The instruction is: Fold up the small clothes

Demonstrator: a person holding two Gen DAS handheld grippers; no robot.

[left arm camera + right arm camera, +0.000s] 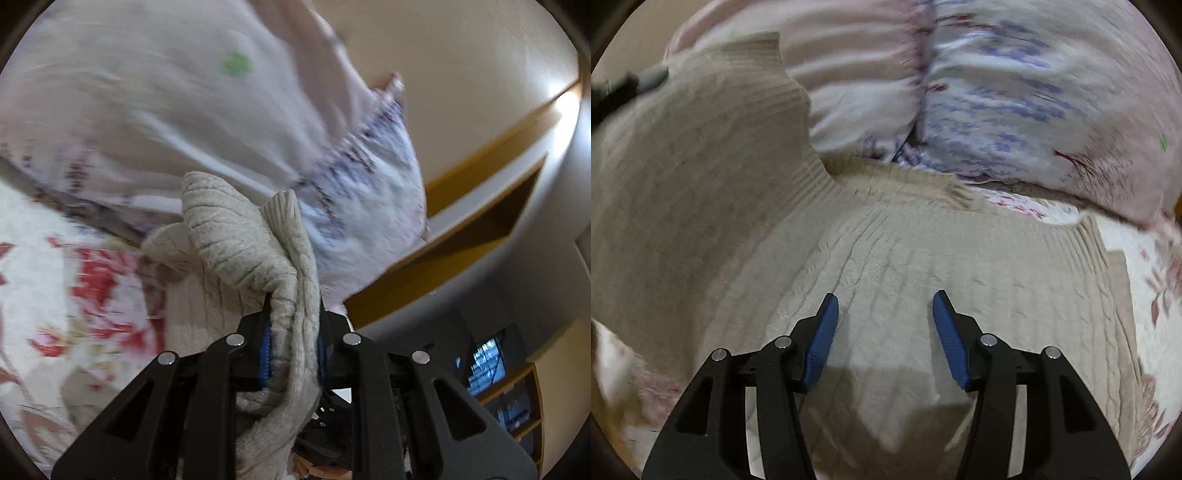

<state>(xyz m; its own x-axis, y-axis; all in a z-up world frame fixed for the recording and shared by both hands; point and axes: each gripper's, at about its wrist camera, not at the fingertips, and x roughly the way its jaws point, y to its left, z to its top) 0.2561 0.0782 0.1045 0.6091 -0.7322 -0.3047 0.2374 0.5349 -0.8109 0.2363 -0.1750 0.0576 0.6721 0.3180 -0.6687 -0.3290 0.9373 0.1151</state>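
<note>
We are pinching a bunched edge of the beige knit sweater [258,258] in the left gripper [293,354] while the right gripper [884,332], jaws spread, is hovering over its body on the bed [1160,332]; being soft and floppy, it probably handles best by ribbed hems.

Left gripper [293,343]: black arms, blue pads, jaws closed tight on a bunched fold of the beige knit sweater [236,240], lifted and tilted upward. Right gripper [885,332]: black arms, blue pads [823,339], jaws spread wide, holding nothing, poised just above the sweater's flat middle, pointing forward along it.
</note>
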